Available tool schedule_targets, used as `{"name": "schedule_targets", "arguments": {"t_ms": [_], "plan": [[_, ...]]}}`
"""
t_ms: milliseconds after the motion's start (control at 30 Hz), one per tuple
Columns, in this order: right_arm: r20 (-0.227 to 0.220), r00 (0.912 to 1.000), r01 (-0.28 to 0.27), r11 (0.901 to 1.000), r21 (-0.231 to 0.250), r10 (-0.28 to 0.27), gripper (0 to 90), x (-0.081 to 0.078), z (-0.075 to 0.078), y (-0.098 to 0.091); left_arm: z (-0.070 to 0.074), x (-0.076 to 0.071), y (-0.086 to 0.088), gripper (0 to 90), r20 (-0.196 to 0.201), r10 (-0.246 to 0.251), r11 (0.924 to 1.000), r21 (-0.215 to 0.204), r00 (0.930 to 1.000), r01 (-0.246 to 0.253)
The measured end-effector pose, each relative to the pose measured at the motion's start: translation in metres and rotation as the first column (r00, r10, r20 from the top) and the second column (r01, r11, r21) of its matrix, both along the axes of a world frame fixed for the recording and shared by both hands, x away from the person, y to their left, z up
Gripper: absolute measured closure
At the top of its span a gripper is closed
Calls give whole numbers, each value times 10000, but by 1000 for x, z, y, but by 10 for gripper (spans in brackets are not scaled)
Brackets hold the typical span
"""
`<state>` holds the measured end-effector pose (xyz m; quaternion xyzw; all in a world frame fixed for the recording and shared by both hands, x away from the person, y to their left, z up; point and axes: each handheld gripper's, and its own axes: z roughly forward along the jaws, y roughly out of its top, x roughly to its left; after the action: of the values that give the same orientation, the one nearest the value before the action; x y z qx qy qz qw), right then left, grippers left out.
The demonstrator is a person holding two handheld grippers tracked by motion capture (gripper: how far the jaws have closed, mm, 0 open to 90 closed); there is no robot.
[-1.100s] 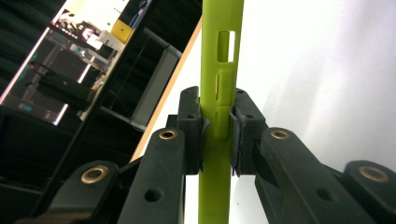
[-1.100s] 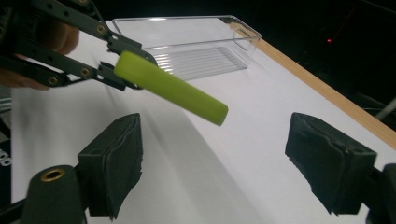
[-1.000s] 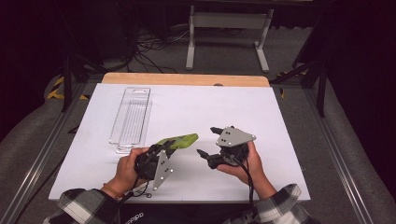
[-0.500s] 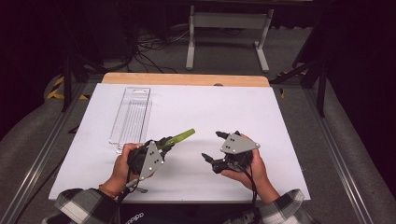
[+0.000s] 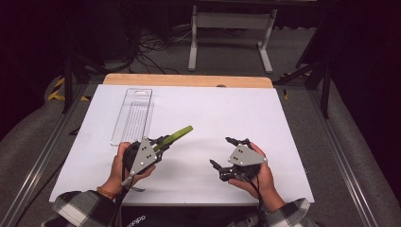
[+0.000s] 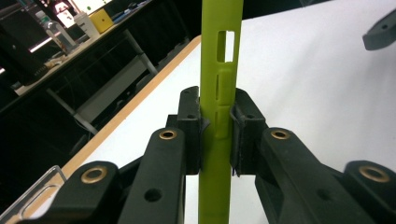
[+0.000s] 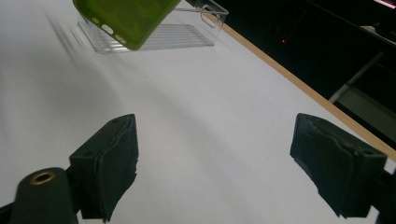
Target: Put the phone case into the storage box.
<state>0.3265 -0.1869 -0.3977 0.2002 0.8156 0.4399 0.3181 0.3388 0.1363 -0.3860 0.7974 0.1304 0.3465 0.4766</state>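
Note:
A lime-green phone case [image 5: 178, 134] is clamped edge-on in my left gripper [image 5: 160, 142], which is shut on it above the near left of the white table. In the left gripper view the case [image 6: 219, 93] stands up between the two black pads [image 6: 192, 122], with its camera cutout near the top. My right gripper [image 5: 225, 152] is open at the near right, its jaws spread wide and nothing between them. From the right gripper view the case [image 7: 123, 18] hangs ahead at upper left, over the clear tray, beyond the open pads [image 7: 112, 161].
A clear plastic tray [image 5: 133, 115] lies flat on the white table [image 5: 213, 113] at the left, its long side running away from me. The wooden table edge [image 5: 189, 80] runs along the far side. A metal stand [image 5: 229, 28] sits on the floor beyond.
My left gripper has drawn back to the left with the green case, turning it from flat to edge-on. My right gripper has sunk lower and shifted toward the near right.

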Motion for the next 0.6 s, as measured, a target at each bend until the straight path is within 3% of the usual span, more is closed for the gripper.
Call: {"name": "schedule_targets", "arguments": {"t_ms": [167,300,600], "plan": [[29,9999,151,9999,13,-151,140,-4,-4,-7,3,4,8,778,-390,13,9984,-568,9992,-35],[76,9995,308,9991,305,-311,132,-7,-4,-14,5,6,14,778,-585,54,9960,-890,9983,-107],[139,9982,578,9956,736,-590,110,-7,-8,-26,11,10,32,778,-664,165,9896,-1416,9977,-257]]}}
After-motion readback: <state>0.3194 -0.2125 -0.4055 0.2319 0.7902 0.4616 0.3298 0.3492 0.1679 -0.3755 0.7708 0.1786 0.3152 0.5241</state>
